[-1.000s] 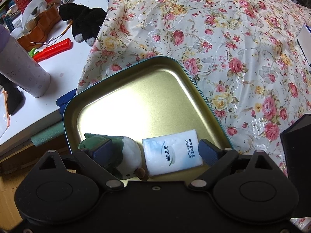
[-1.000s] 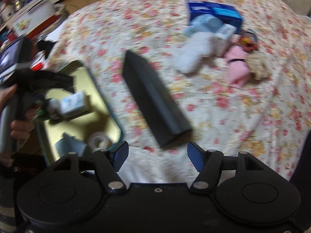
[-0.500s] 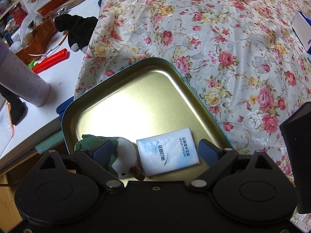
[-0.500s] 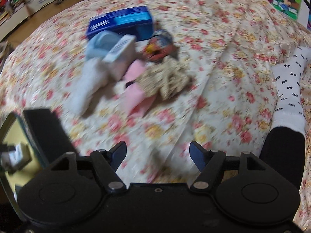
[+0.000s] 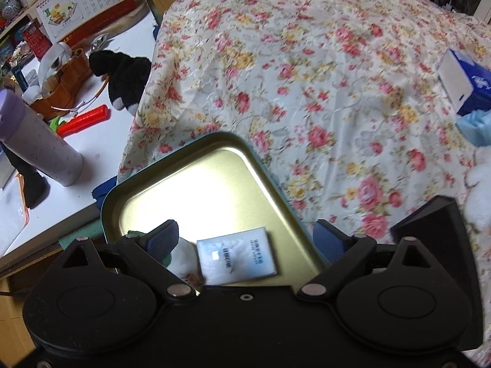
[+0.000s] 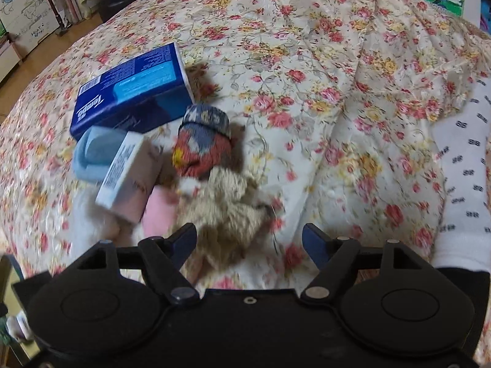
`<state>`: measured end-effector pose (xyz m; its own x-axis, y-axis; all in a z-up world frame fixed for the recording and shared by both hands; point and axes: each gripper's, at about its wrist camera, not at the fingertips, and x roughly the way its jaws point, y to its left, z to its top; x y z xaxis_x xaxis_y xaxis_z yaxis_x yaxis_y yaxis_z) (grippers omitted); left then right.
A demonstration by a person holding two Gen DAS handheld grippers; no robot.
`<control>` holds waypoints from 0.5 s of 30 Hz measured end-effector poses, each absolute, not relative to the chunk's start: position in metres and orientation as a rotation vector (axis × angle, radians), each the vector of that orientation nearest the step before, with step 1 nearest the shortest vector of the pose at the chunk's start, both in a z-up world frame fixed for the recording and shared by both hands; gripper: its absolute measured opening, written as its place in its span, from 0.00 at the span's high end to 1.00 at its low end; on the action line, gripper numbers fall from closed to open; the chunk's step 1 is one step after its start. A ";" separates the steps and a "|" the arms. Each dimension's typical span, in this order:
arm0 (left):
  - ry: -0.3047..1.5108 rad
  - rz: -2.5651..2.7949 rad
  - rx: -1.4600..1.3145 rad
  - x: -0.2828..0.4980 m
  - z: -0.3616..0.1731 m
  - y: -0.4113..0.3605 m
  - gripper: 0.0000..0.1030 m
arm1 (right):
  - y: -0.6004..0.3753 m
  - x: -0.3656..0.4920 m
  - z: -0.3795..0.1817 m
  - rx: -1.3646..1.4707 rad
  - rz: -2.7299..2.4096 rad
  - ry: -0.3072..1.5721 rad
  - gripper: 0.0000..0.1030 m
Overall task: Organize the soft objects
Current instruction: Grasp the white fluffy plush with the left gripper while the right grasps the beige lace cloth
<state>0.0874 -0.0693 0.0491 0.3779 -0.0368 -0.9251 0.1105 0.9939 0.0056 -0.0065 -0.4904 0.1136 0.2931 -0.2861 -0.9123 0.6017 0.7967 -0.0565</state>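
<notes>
In the left wrist view a gold tin tray (image 5: 214, 181) with a teal rim lies on the floral bedspread. It holds a white tissue pack (image 5: 236, 254) and a small white and green plush (image 5: 181, 256). My left gripper (image 5: 245, 239) hangs wide open above them, holding nothing. In the right wrist view a pile lies on the bed: a beige furry toy (image 6: 233, 211), a red and blue rolled sock (image 6: 202, 141), a pink soft item (image 6: 159, 214), a pale blue roll (image 6: 98, 150) and a white tissue pack (image 6: 125, 174). My right gripper (image 6: 250, 242) hovers over the beige toy, its jaws opening, nothing between them.
A blue tissue box (image 6: 132, 92) lies behind the pile. A black box (image 5: 429, 224) stands right of the tray. A person's leg in a white patterned sock (image 6: 463, 184) rests at the right. The desk at left holds a purple bottle (image 5: 40, 141), a black plush (image 5: 125, 76) and a red tool (image 5: 86, 119).
My right gripper has swung from the tray and black box across the bed to the pile of soft things, its jaws widening. The left gripper has risen a little above the tray.
</notes>
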 end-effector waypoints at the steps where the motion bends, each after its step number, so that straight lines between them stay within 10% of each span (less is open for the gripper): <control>1: 1.169 -0.094 0.068 0.086 0.056 -0.073 0.12 | -0.492 -0.003 0.111 0.322 -0.599 1.129 0.27; 9: 1.065 -0.172 0.122 0.077 0.111 -0.125 0.12 | -0.506 0.023 0.091 0.303 -0.559 1.138 0.23; 15: 1.057 -0.328 0.202 0.068 0.126 -0.188 0.12 | -0.522 0.019 0.076 0.371 -0.558 1.184 0.39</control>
<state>0.0676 -0.1878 0.1261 0.4493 -0.1671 -0.8776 0.3590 0.9333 0.0061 0.0189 -0.5222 0.0758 0.2672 -0.2131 -0.9398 0.5890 0.8080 -0.0158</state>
